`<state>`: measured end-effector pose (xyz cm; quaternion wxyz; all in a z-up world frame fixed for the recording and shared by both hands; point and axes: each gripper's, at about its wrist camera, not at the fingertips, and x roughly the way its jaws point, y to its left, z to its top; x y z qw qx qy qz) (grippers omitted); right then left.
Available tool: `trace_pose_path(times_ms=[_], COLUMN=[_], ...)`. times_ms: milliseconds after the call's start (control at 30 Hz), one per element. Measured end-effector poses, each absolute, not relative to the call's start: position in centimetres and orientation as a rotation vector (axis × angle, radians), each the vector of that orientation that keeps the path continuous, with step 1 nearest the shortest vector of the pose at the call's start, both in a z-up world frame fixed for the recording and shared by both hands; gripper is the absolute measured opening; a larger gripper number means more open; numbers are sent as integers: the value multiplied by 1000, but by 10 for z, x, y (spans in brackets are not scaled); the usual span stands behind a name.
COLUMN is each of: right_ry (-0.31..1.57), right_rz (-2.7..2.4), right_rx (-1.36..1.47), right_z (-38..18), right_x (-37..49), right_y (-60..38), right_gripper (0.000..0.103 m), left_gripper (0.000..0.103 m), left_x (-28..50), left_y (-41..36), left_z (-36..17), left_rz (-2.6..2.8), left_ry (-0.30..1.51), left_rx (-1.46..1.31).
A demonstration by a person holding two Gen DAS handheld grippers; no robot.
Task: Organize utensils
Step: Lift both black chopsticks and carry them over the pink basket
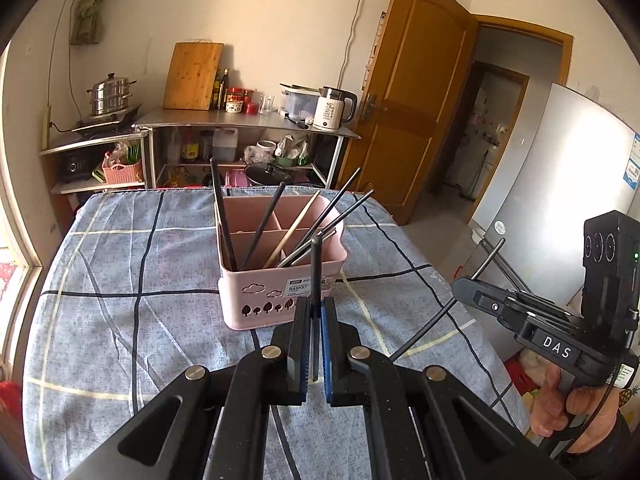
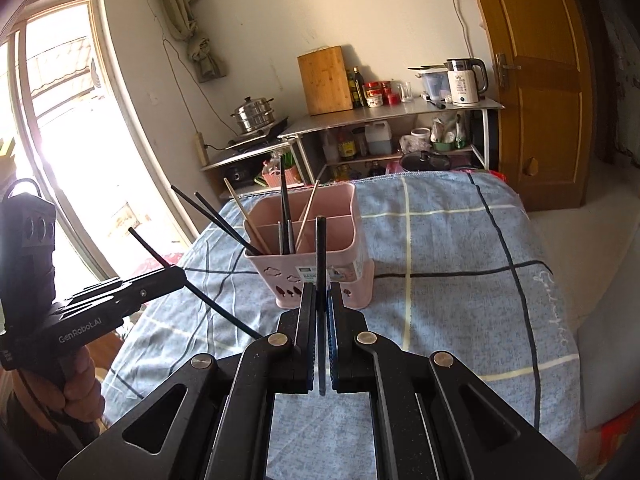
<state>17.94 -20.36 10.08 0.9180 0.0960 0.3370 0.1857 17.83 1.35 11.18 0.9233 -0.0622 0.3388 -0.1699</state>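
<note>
A pink divided utensil basket (image 1: 256, 300) stands on the blue checked tablecloth; it also shows in the right wrist view (image 2: 340, 240). It holds several black chopsticks (image 1: 222, 220) and a wooden one (image 1: 296, 228). My left gripper (image 1: 316, 308) is shut on a black chopstick (image 1: 316, 268), held upright just in front of the basket. My right gripper (image 2: 322, 292) is shut on another black chopstick (image 2: 320, 248), also upright before the basket. Each gripper shows in the other's view, the right gripper (image 1: 468, 284) and the left gripper (image 2: 176, 276), each with its chopstick slanting through it.
The tablecloth (image 1: 140, 280) covers the table around the basket. Behind stand metal shelves (image 1: 240, 120) with a kettle (image 1: 332, 108), cutting board and steamer pot. A wooden door (image 1: 416, 92) and a fridge (image 1: 560, 168) are to the right, a window (image 2: 60, 120) to the left.
</note>
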Motion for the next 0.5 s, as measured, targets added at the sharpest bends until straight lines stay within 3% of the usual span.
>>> trace_pose_path(times_ms=[500], right_ry=[647], right_rz=[414], right_rx=[178], right_z=[118], right_x=[172], right_y=[-198], right_gripper=[5], left_gripper=[4], left_x=[161], left_y=[27], left_z=[128], left_rz=[-357], left_ry=[684], left_rx=[-101])
